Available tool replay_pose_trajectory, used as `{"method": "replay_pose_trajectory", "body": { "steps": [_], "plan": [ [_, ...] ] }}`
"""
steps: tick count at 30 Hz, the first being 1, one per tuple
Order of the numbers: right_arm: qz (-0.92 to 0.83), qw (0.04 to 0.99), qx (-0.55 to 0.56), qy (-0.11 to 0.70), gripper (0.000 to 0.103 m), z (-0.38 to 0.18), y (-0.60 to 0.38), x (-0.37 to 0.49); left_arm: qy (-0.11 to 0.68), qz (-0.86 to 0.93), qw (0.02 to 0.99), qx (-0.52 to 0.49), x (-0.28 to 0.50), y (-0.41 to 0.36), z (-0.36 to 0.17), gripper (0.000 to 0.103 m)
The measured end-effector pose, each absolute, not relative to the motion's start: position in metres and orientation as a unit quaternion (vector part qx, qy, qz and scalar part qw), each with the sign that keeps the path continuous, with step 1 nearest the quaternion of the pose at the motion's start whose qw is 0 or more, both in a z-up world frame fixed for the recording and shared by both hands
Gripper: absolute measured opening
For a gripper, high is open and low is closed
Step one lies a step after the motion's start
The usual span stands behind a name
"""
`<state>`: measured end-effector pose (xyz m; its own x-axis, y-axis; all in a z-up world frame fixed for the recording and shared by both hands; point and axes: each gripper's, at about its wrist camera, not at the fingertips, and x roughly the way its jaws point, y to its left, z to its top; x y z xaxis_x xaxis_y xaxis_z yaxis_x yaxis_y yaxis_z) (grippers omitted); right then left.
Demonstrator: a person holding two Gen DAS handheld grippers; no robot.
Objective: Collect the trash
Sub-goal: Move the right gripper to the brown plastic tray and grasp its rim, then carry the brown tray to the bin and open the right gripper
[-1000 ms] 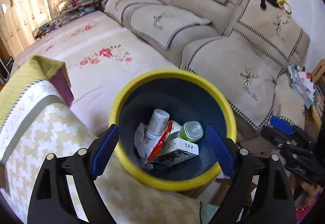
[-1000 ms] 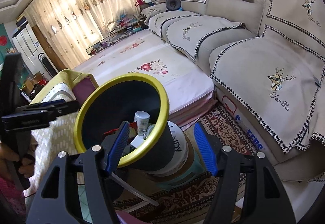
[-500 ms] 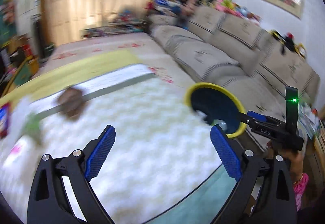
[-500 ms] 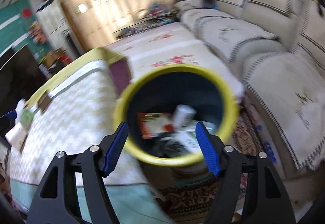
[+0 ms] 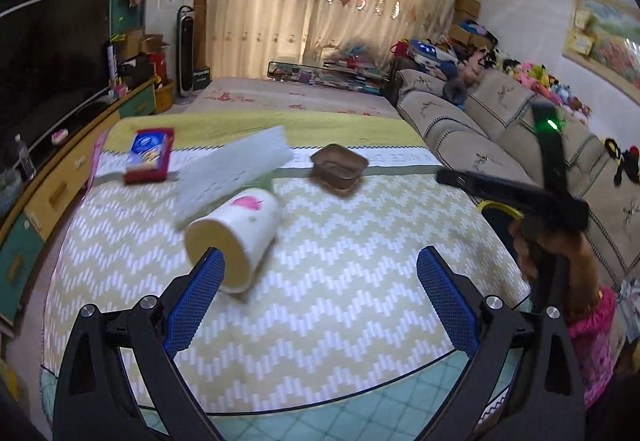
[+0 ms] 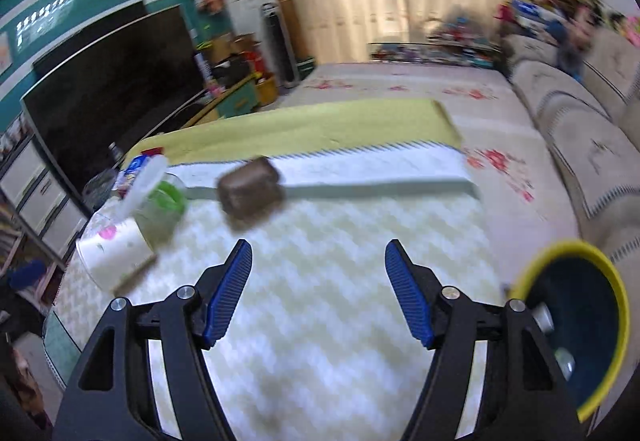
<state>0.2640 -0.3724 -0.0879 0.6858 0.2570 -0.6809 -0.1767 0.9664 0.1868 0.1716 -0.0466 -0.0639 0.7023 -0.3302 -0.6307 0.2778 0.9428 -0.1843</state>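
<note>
Blue-padded left tool [image 5: 322, 279] and right tool [image 6: 318, 291] gape apart above tipped cup [image 5: 234, 237].

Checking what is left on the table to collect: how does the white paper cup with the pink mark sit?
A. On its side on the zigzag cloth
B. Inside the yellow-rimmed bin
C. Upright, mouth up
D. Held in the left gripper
A: the paper cup lies tipped over on the zigzag cloth, its round end facing the open left gripper.

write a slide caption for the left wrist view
Open left tool hovers over the zigzag tablecloth near a tipped white paper cup, brown plastic tray and red snack box.
</note>
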Motion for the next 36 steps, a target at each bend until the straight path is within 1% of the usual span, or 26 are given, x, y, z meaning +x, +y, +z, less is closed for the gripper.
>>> {"method": "replay_pose_trajectory", "body": {
  "steps": [4,7,12,17,20,21,22,23,24,25,30,36],
  "plan": [
    [0.114,0.908,0.038,0.401,0.066,-0.094,-0.344,0.309,0.354,-0.158,0.92,-0.054,0.172,-0.029,-0.073,0.095],
    [0.111,0.903,0.027,0.413,0.063,-0.101,-0.329,0.335,0.356,-0.151,0.92,-0.061,0.175,-0.02,-0.077,0.095],
    [0.101,0.893,0.007,0.439,0.052,-0.12,-0.308,0.37,0.361,-0.144,0.919,-0.071,0.18,-0.008,-0.084,0.095],
    [0.099,0.886,-0.003,0.454,0.046,-0.134,-0.296,0.389,0.367,-0.144,0.916,-0.075,0.187,-0.003,-0.091,0.095],
    [0.098,0.884,-0.006,0.458,0.038,-0.139,-0.292,0.392,0.37,-0.147,0.914,-0.077,0.192,-0.004,-0.096,0.095],
    [0.095,0.884,-0.007,0.458,0.032,-0.14,-0.292,0.393,0.372,-0.148,0.913,-0.078,0.194,-0.004,-0.097,0.095],
    [0.094,0.884,-0.007,0.458,0.028,-0.14,-0.291,0.394,0.373,-0.15,0.912,-0.078,0.195,-0.005,-0.099,0.095],
    [0.091,0.884,-0.006,0.458,0.02,-0.141,-0.292,0.394,0.375,-0.151,0.911,-0.078,0.196,-0.006,-0.101,0.095],
    [0.09,0.885,-0.004,0.457,0.015,-0.141,-0.292,0.394,0.377,-0.151,0.911,-0.077,0.197,-0.006,-0.102,0.095],
    [0.093,0.885,0.003,0.456,0.015,-0.141,-0.294,0.393,0.378,-0.151,0.91,-0.077,0.198,-0.007,-0.103,0.095],
    [0.101,0.887,0.007,0.45,0.008,-0.136,-0.294,0.388,0.381,-0.15,0.909,-0.078,0.197,-0.009,-0.106,0.095],
    [0.107,0.889,0.016,0.444,0.006,-0.123,-0.299,0.37,0.38,-0.156,0.908,-0.079,0.196,-0.012,-0.106,0.095]
  ]
}}
